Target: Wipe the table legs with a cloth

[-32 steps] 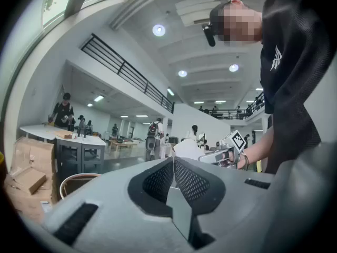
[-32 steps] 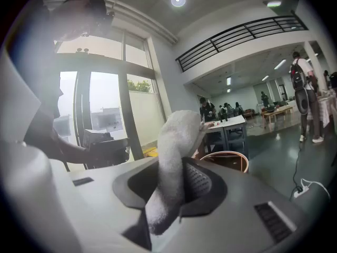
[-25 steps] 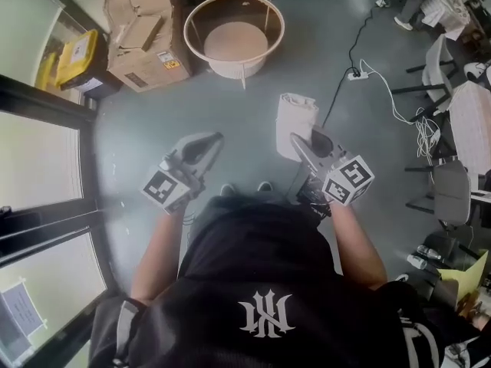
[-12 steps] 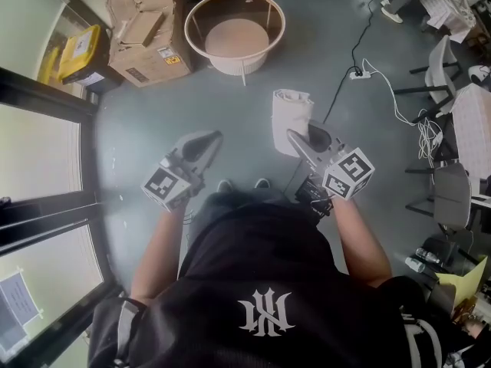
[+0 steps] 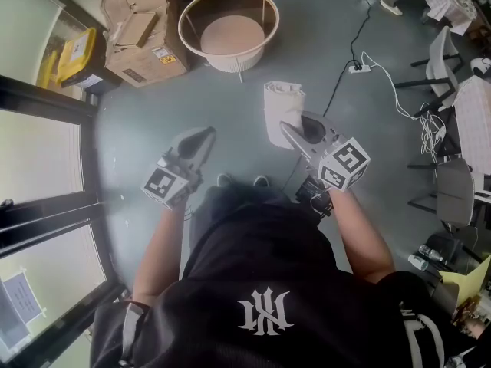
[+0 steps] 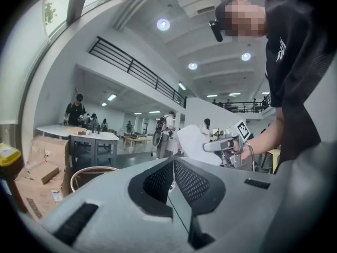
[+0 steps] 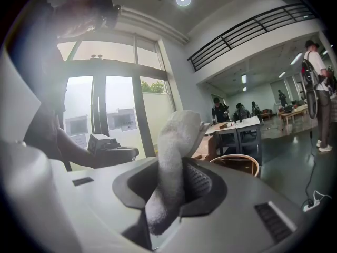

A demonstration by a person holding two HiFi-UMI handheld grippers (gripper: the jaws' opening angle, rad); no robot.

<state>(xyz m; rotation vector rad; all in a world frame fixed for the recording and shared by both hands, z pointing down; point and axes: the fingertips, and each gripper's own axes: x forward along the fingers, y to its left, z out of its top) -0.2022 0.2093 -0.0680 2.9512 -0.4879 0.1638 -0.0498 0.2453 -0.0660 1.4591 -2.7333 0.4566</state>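
Note:
A round light-wood table point(image 5: 230, 23) with thin white legs stands on the grey floor ahead of me, also visible low in the left gripper view as the table point(image 6: 90, 175) and in the right gripper view as the table point(image 7: 238, 164). My right gripper point(image 5: 291, 129) is held in the air, shut on a white cloth point(image 5: 281, 110) that stands up from its jaws; the cloth point(image 7: 176, 157) is clamped between the pads. My left gripper point(image 5: 204, 136) hovers to the left at the same height, shut with nothing in it point(image 6: 172, 166). Both are well short of the table.
Cardboard boxes point(image 5: 141, 23) lie left of the table, with a yellow bin point(image 5: 75, 55) beyond them by the window frames point(image 5: 46, 98). A power strip and cable point(image 5: 356, 67) run on the floor at right. Chairs point(image 5: 454, 192) and other tables stand at the far right.
The right gripper with the cloth has drifted a little to the left and forward. The left gripper has hardly moved. Both stay shut.

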